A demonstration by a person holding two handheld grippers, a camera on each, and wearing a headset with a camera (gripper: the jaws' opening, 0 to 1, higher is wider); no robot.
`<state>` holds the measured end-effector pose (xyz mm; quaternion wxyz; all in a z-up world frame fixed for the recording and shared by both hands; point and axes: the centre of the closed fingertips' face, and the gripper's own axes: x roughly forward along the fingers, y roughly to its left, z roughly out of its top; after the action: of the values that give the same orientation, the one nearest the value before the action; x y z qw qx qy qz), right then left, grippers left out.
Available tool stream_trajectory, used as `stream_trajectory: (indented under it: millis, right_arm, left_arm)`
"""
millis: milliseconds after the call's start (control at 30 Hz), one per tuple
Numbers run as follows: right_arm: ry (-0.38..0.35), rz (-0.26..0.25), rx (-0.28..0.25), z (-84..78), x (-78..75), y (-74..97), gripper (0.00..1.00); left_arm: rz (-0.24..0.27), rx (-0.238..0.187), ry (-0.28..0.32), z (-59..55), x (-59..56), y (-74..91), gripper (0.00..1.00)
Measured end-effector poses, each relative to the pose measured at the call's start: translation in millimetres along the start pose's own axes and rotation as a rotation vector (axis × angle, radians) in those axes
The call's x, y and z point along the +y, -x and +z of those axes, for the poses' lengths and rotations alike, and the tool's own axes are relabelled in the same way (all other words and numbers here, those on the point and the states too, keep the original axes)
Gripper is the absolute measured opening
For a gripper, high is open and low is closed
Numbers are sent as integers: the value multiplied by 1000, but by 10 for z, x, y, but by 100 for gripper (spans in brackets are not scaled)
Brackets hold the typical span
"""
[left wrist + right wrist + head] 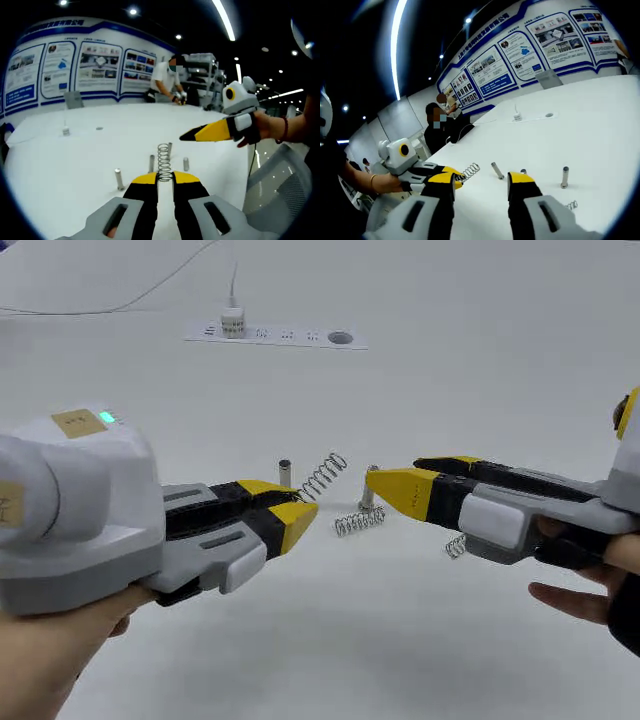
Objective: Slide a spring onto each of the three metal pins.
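The left gripper (165,176) is clamped on one end of a spring (163,159). The rest of the spring projects forward past the jaw tips, raised off the workbench (330,640). The right gripper (481,184) has its jaws apart, with nothing between them. In the head view the left gripper (305,502) and the right gripper (385,475) point tip toward tip, near each other but not touching. The free end of the spring (325,475) lies in the gap between them. Upright metal pins (151,163) stand on the workbench just beyond the left gripper's tips, to either side of the spring. In the head view a first pin (285,473) stands just behind the left gripper's tips. A second pin (369,496) stands directly below the right gripper's tip. A second spring (360,522) lies flat on the workbench beside this pin's base, below the gap between the grippers. A third spring (456,546) lies under the right gripper's body. A power strip (275,335) lies well beyond both grippers.
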<state>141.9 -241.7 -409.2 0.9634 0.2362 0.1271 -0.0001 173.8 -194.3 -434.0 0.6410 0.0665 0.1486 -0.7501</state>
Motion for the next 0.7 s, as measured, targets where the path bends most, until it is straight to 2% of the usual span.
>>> stream_trajectory:
  millis: [200, 533, 700]
  right_arm:
    - [-48, 29, -20, 32, 69, -37, 36]
    - [-147, 79, -45, 19, 172, -67, 27]
    - [-191, 101, -50, 9, 205, -78, 23]
  left_arm:
    - [-27, -48, -49, 101, -107, 7, 10]
    - [-71, -89, -74, 176, -268, -9, 10]
    - [-83, -114, -102, 209, -305, -14, 10]
